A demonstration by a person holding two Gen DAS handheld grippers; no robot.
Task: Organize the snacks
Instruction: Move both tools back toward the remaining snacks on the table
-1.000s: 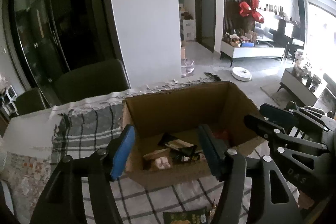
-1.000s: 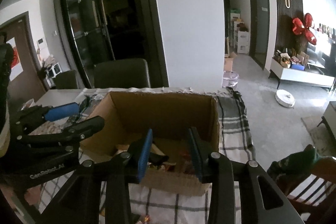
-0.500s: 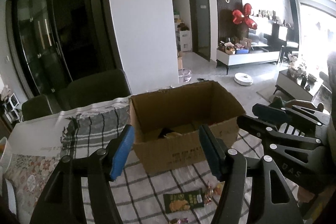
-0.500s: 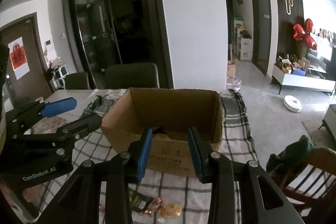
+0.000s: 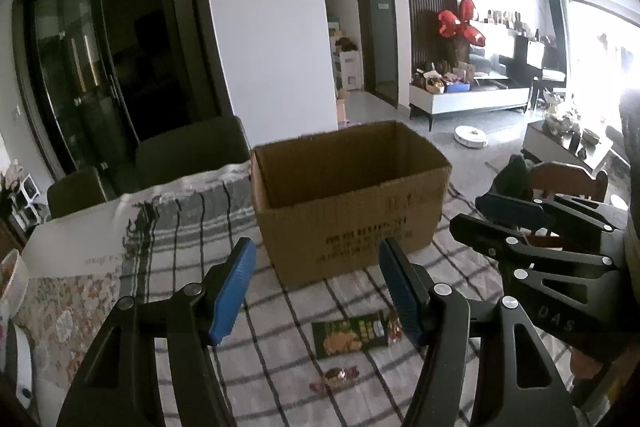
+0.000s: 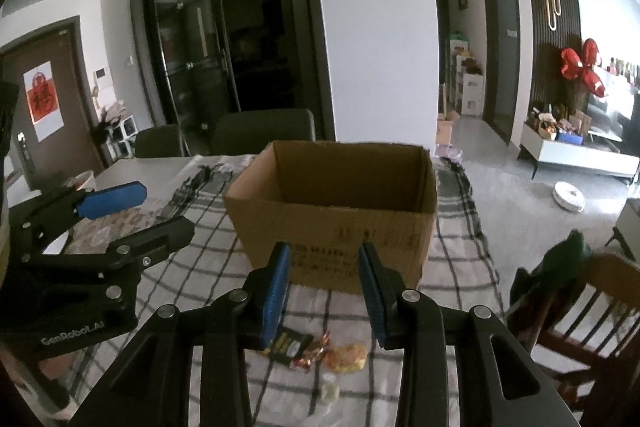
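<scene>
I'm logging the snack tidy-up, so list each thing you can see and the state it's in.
Cardboard box: open at the top, upright on the checked tablecloth.
Green snack packet: lying flat in front of the box, not held.
Wrapped candy: loose on the cloth.
Yellow snack: loose on the cloth.
Left gripper: open, empty.
Right gripper: open, empty.

Both wrist views face the cardboard box (image 5: 352, 203) from nearby, angled downward.

Left gripper (image 5: 316, 291) and right gripper (image 6: 325, 289) hover side by side (fingers apart, holding nothing).
</scene>
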